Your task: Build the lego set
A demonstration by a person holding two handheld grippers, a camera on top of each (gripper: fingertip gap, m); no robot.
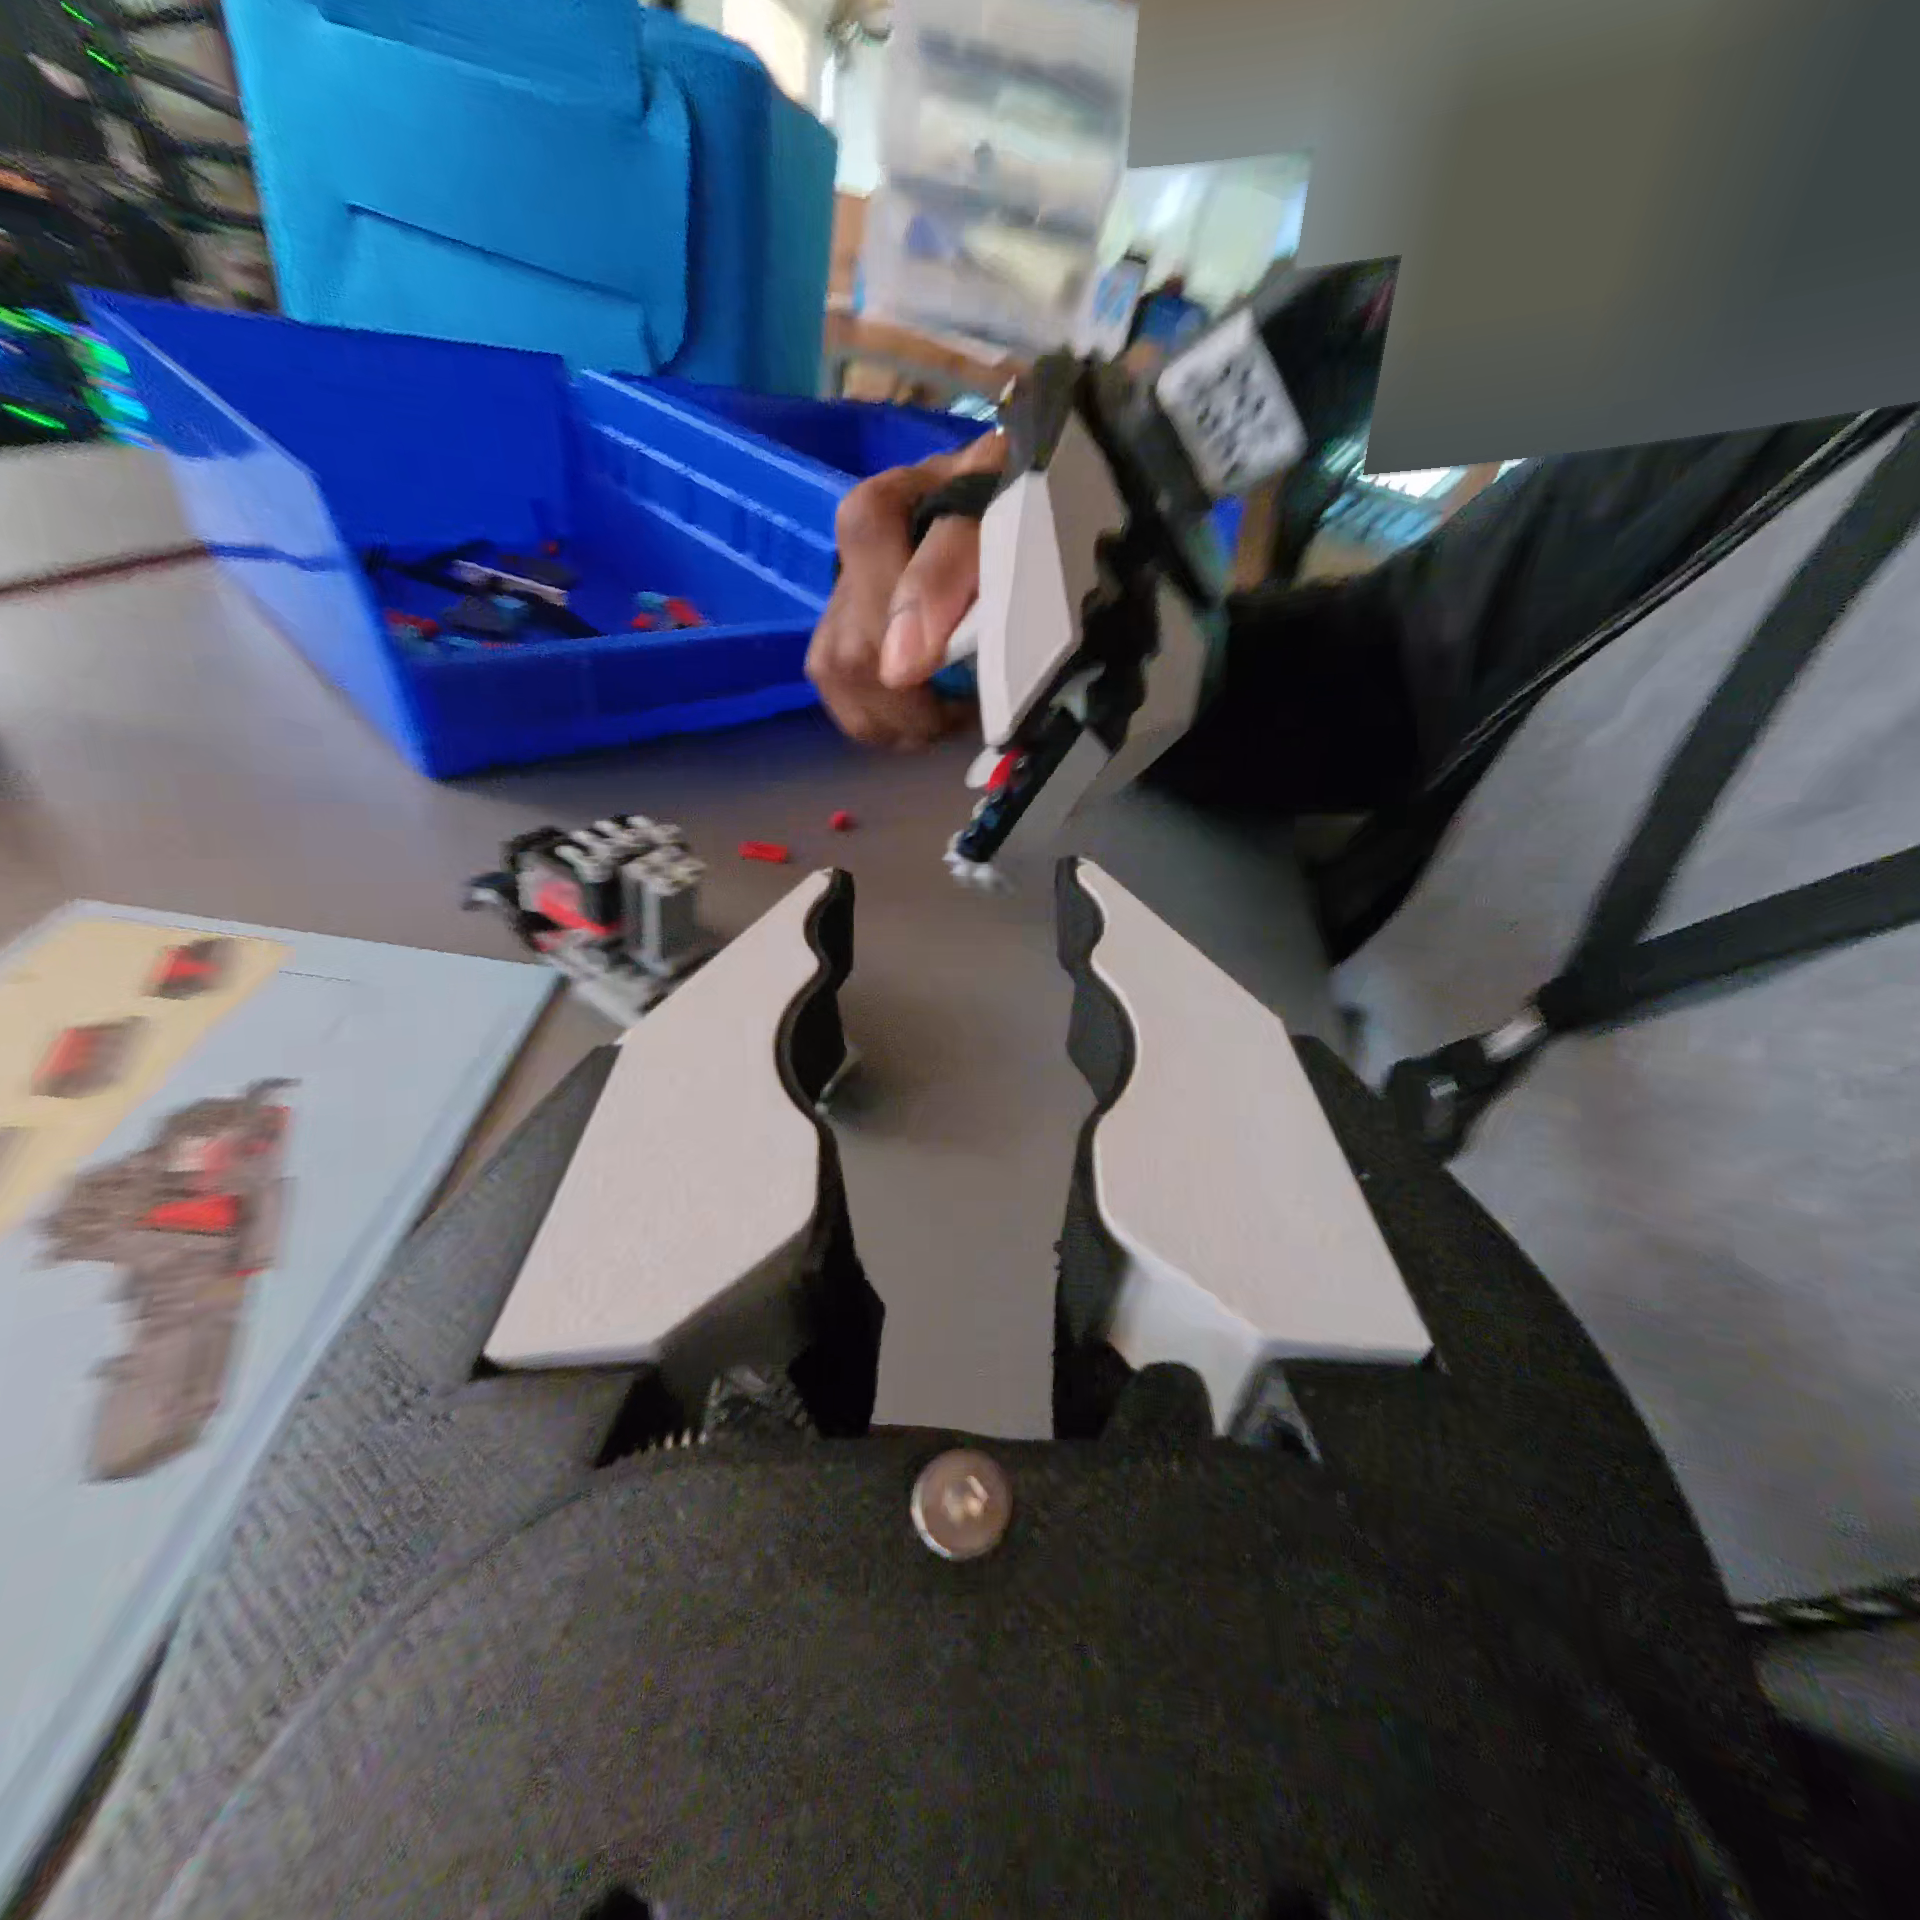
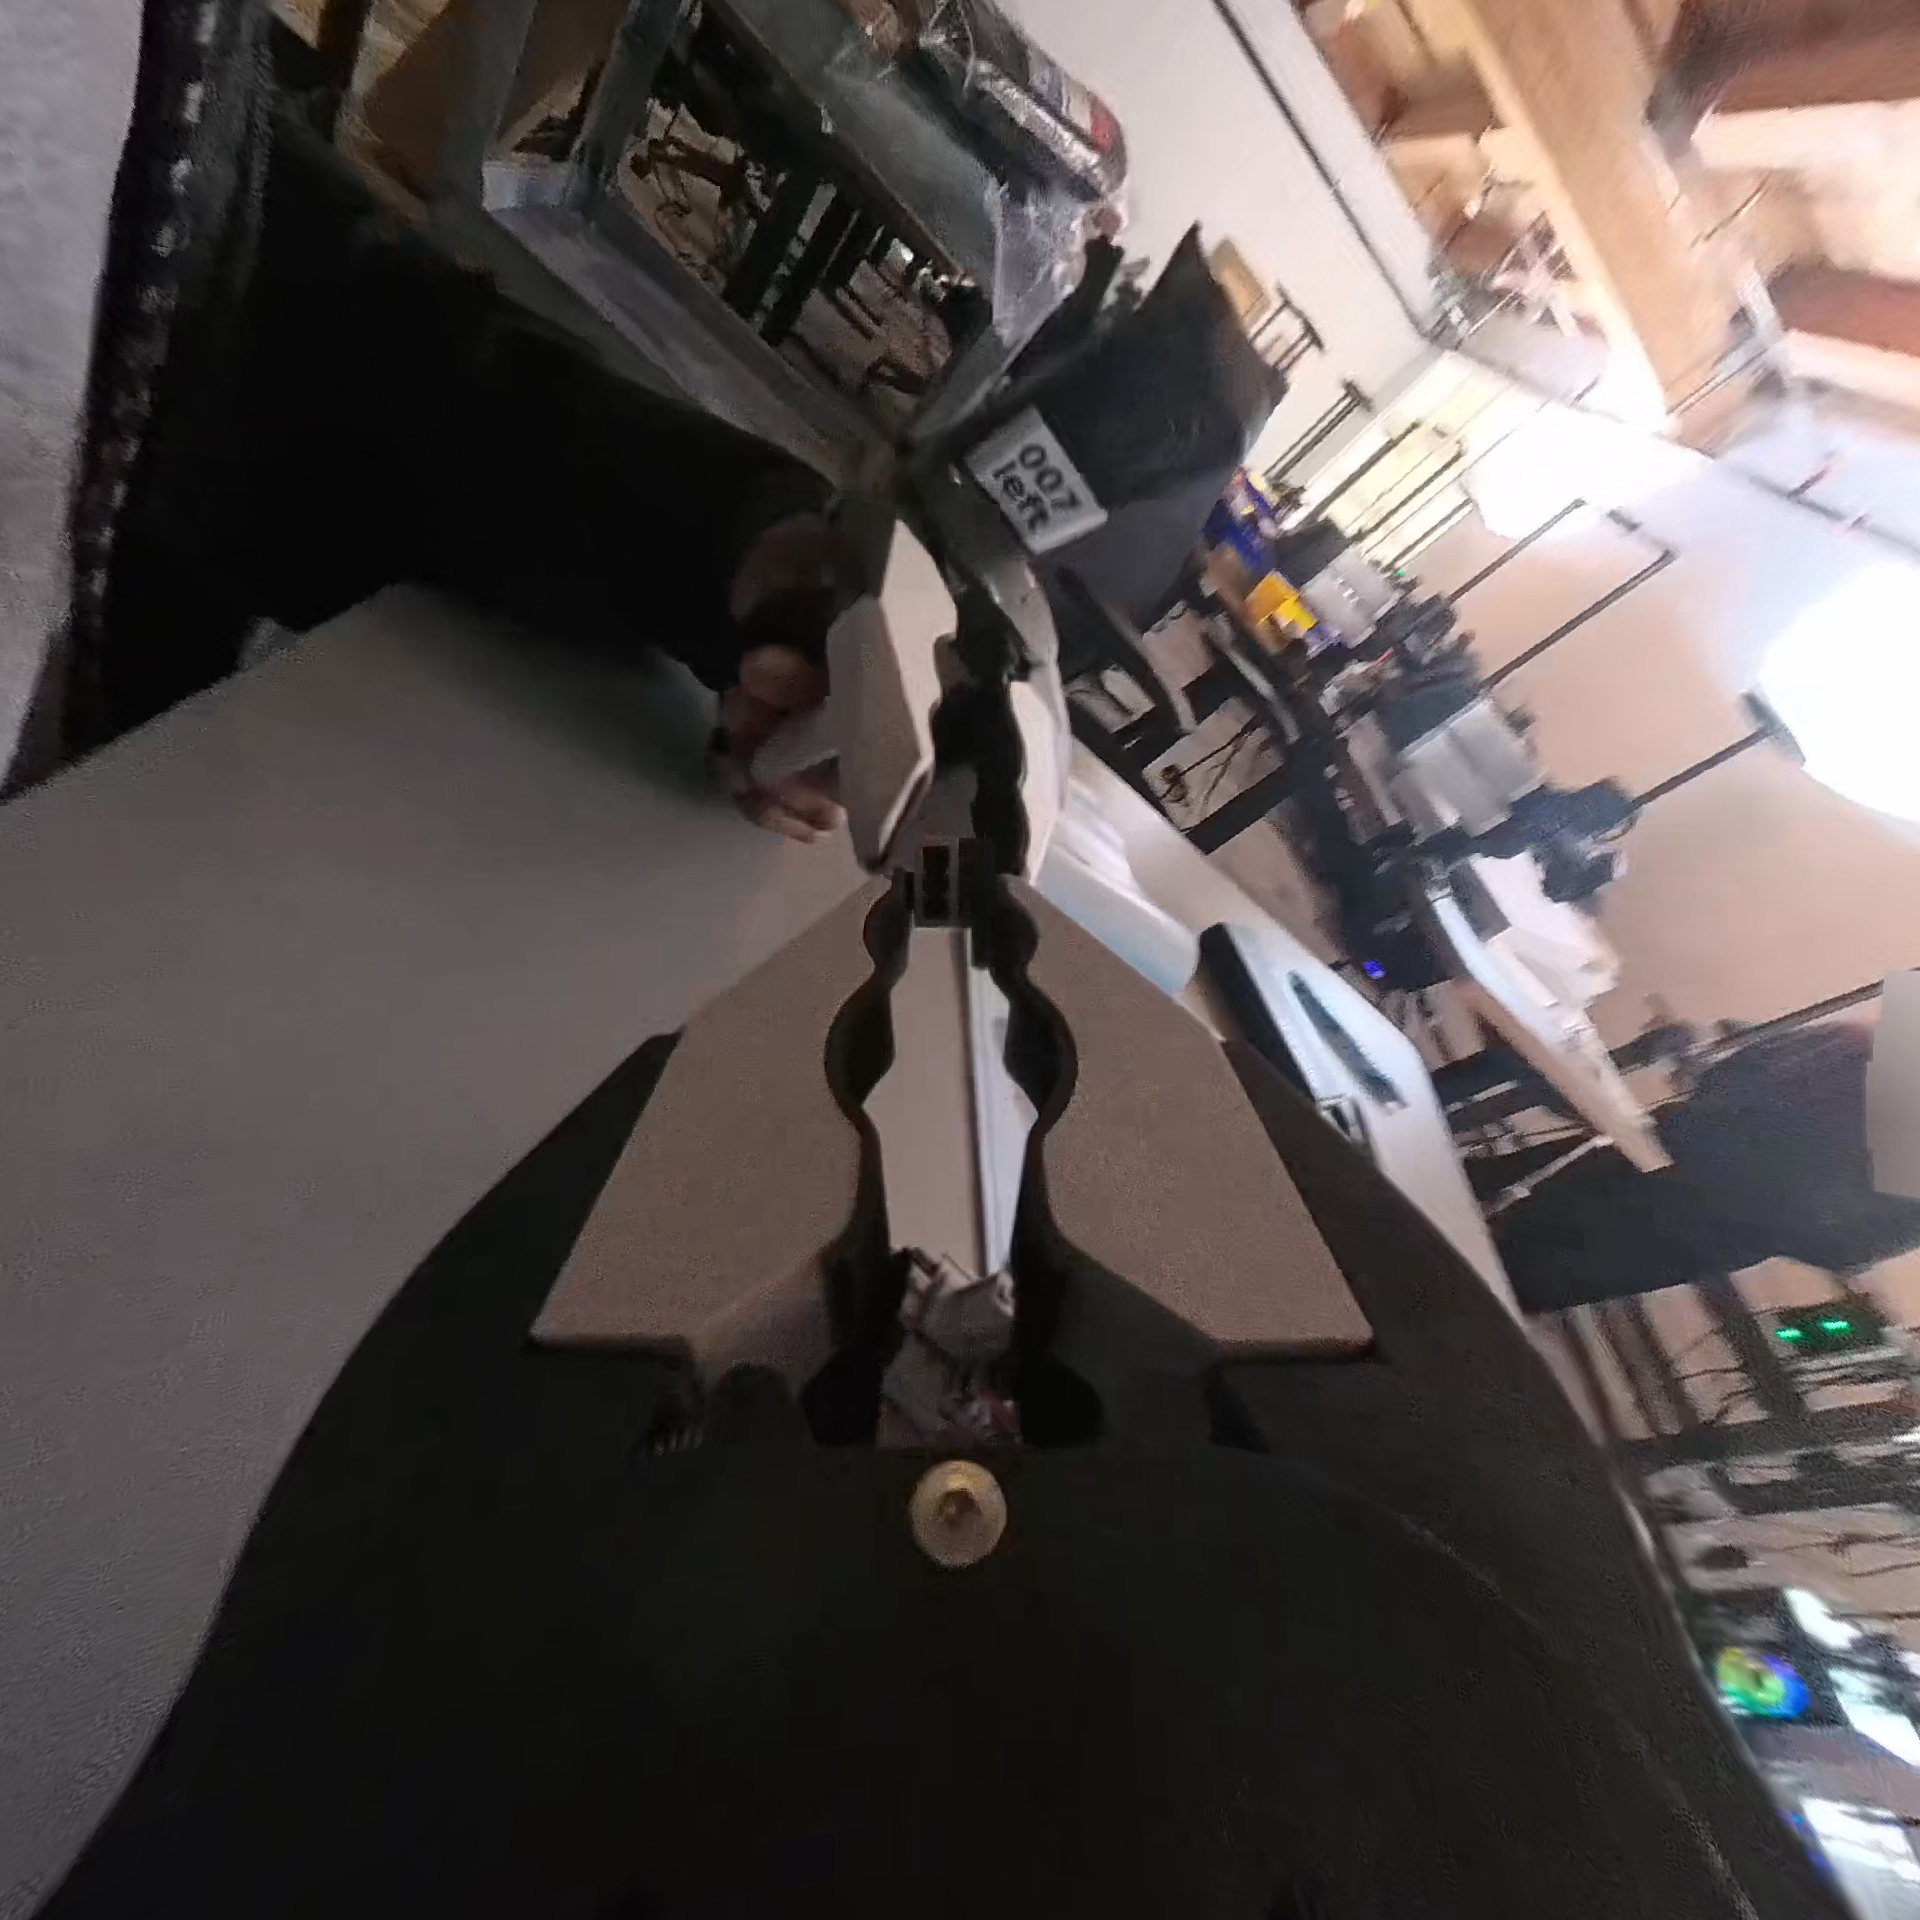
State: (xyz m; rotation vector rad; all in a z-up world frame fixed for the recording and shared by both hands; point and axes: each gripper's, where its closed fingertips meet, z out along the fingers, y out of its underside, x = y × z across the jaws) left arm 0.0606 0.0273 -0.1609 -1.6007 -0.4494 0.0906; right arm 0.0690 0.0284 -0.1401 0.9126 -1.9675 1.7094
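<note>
My left gripper (image 1: 951,883) is open and empty, low over the grey table (image 1: 260,748). Just ahead of it, my right gripper (image 1: 1049,748), held by a hand (image 1: 894,623), is shut on a long black lego piece (image 1: 992,821) with red and white parts, angled down toward the table. In the right wrist view my right gripper (image 2: 943,899) clamps that piece (image 2: 940,878) end-on at its tips, and the left gripper (image 2: 961,758) faces it closely. A partly built grey, black and red lego model (image 1: 603,904) stands on the table left of my left fingers.
Two small red lego pieces (image 1: 764,852) lie on the table ahead. A blue bin (image 1: 499,707) with several loose pieces stands at the back left. An instruction booklet (image 1: 208,1143) lies at the left. A person's grey and black clothing (image 1: 1662,935) fills the right.
</note>
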